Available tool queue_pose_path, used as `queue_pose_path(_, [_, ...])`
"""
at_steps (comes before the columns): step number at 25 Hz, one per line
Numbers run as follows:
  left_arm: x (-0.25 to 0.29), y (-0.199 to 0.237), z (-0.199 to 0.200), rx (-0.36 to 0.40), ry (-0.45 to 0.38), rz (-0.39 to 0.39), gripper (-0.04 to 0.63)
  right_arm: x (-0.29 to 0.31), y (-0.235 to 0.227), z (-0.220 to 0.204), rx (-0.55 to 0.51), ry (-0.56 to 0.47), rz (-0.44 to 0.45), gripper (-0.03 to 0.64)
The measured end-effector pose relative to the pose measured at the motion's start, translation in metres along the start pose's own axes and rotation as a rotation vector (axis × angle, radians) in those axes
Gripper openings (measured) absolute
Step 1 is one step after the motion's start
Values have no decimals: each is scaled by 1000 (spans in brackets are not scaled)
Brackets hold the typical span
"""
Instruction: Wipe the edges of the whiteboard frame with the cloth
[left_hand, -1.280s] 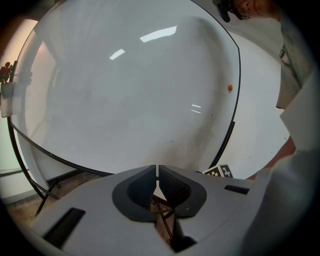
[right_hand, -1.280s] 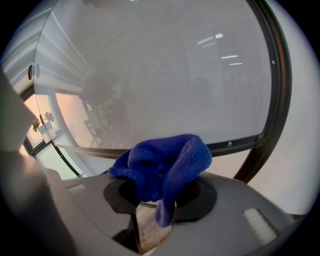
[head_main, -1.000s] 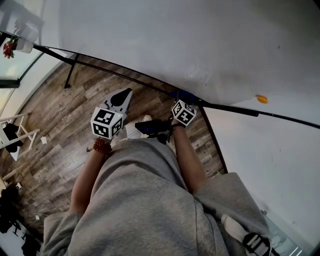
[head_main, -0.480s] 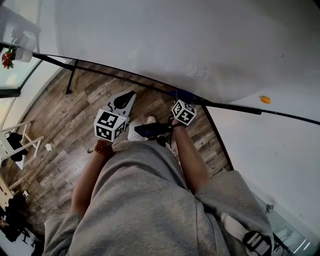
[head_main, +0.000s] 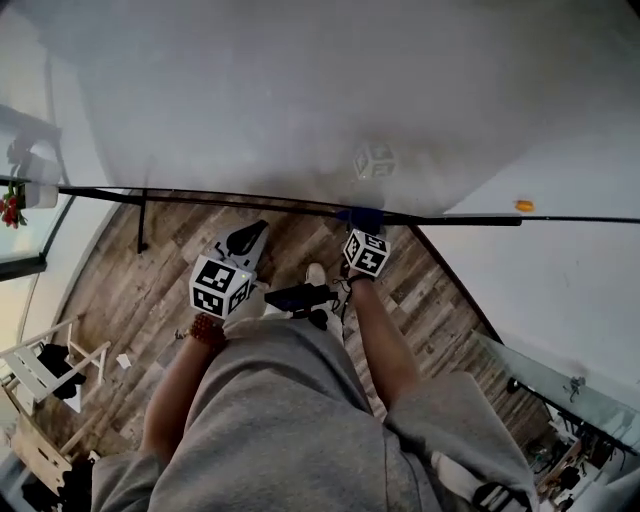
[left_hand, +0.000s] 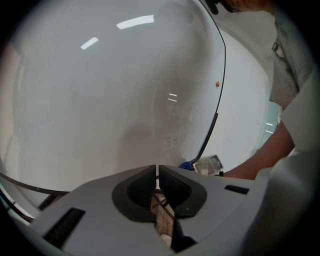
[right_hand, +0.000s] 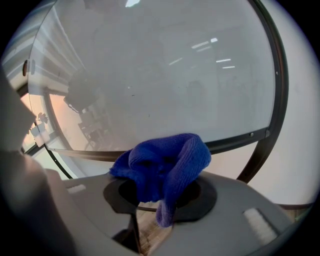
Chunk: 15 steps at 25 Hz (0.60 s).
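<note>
Cloth (right_hand: 162, 165) is sitting bunched in our right tongs (head_main: 363, 230) at the whiteboard frame (head_main: 230, 198); we are aiming for steady pressure along it, left tongs (left_hand: 156, 175) clenched empty.

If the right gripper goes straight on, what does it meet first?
The cloth in its jaws leads and would likely meet the bottom frame, or the whiteboard just above; depth is unclear.

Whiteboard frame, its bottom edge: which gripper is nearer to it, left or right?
Right. The right gripper holds the blue cloth at the frame's bottom edge. The left gripper, shut and empty, hangs apart from it, lower and to the left.
</note>
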<state>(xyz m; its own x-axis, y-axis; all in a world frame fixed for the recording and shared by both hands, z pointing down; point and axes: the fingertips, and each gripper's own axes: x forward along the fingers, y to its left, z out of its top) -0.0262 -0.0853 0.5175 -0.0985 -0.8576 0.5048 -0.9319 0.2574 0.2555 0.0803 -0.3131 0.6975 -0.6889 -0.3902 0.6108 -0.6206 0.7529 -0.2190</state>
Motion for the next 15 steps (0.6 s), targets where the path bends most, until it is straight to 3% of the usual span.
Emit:
queue_pose_path(6, [9, -5, -5, 40, 29, -127, 25, 6, 12, 2, -41, -32, -11, 147])
queue_pose_path(12, [29, -6, -12, 34, 62, -164, 25, 11, 30, 6, -82, -70, 39, 149])
queue_pose_path(15, [37, -3, -15, 67, 84, -221, 25, 13, 35, 6, -52, -95, 13, 149])
